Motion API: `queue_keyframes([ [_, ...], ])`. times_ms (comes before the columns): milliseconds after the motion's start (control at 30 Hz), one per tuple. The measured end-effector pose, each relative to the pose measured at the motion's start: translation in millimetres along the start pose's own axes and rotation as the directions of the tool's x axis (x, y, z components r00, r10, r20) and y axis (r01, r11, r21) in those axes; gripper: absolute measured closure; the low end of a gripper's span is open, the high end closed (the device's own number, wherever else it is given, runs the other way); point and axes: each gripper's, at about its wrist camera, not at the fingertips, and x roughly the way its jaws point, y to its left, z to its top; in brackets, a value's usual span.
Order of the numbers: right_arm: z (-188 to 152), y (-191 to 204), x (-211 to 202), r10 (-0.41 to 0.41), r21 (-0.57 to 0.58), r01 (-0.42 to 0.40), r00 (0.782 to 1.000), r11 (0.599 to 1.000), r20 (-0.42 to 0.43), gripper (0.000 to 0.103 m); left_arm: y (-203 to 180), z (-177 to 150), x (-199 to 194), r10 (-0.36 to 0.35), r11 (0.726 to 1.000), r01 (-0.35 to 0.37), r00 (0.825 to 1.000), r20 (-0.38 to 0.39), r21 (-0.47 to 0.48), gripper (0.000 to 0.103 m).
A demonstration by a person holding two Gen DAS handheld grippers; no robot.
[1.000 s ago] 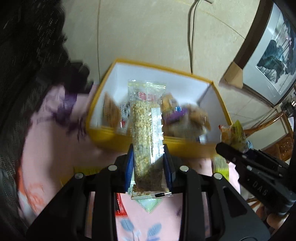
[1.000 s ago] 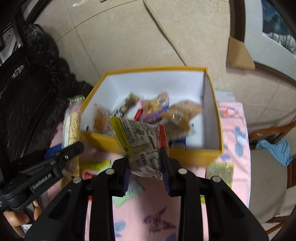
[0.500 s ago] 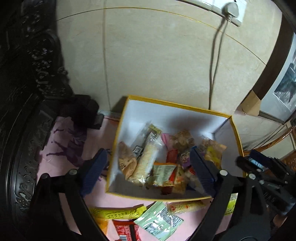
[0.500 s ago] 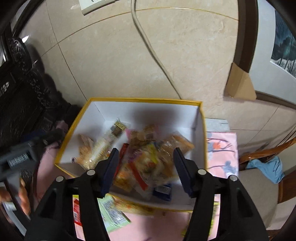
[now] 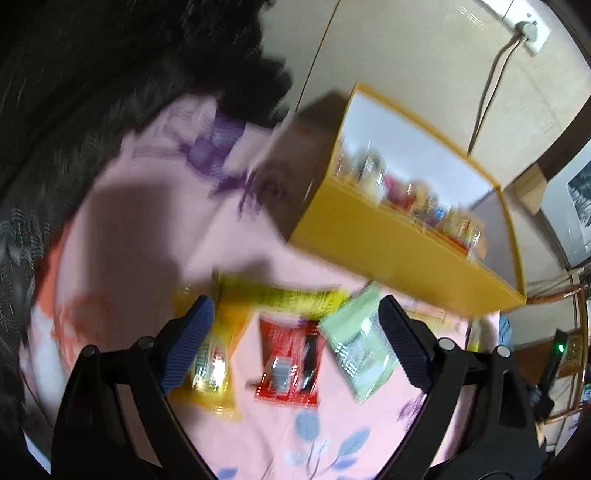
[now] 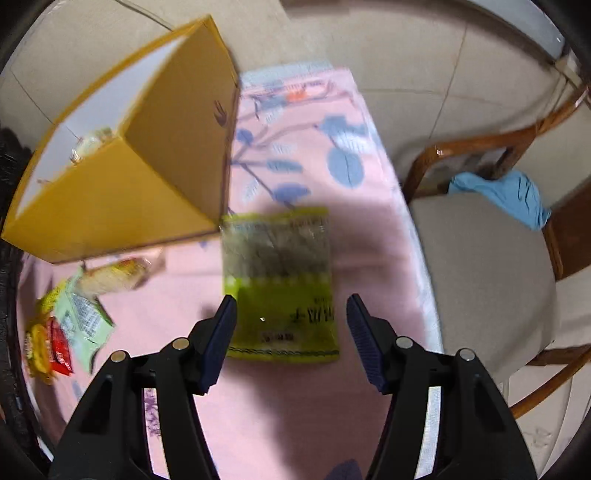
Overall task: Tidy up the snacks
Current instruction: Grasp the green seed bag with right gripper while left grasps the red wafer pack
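A yellow box [image 5: 391, 243] with white inside walls holds several snack packets and stands on a pink flowered cloth [image 5: 155, 229]; it also shows in the right wrist view [image 6: 122, 199]. My left gripper [image 5: 295, 314] is open and empty above a red packet [image 5: 290, 363], with a yellow packet [image 5: 214, 362] and a pale green packet [image 5: 360, 341] beside it. My right gripper [image 6: 291, 306] is open and empty over a green packet [image 6: 280, 280] lying flat by the box corner.
A wooden chair [image 6: 480, 251] with a grey seat and a blue cloth [image 6: 513, 195] stands right of the table. Dark carved furniture [image 5: 92, 66] is at the left. A wall socket with a cable [image 5: 524, 27] is behind the box.
Both grippers dropped their snacks into the box, opened, then swung down from above the box to the loose packets on the cloth. The view is blurred with motion.
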Motion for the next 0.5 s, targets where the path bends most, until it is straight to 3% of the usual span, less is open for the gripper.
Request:
queue_keyframes([
  [167,0.8,2.6,10.2,0.056,0.046,-0.058,0.998,0.997,0.033,0.040,2.8,-25.2,-2.5,0.020,0.998,-0.018,0.999,-0.038,0.056,0.011],
  [267,4.3,15.3,17.8,0.090,0.036,-0.091,0.996,0.995,0.023,0.035,-0.7,-30.1,-4.6,0.011,0.996,-0.007,0.999,-0.049,0.084,0.011],
  [500,6.6,30.0,27.7,0.031,0.077,-0.035,0.998,0.996,0.050,0.023,-3.1,-26.3,-12.2,0.003,0.996,0.000,0.999,-0.037,0.093,0.011],
])
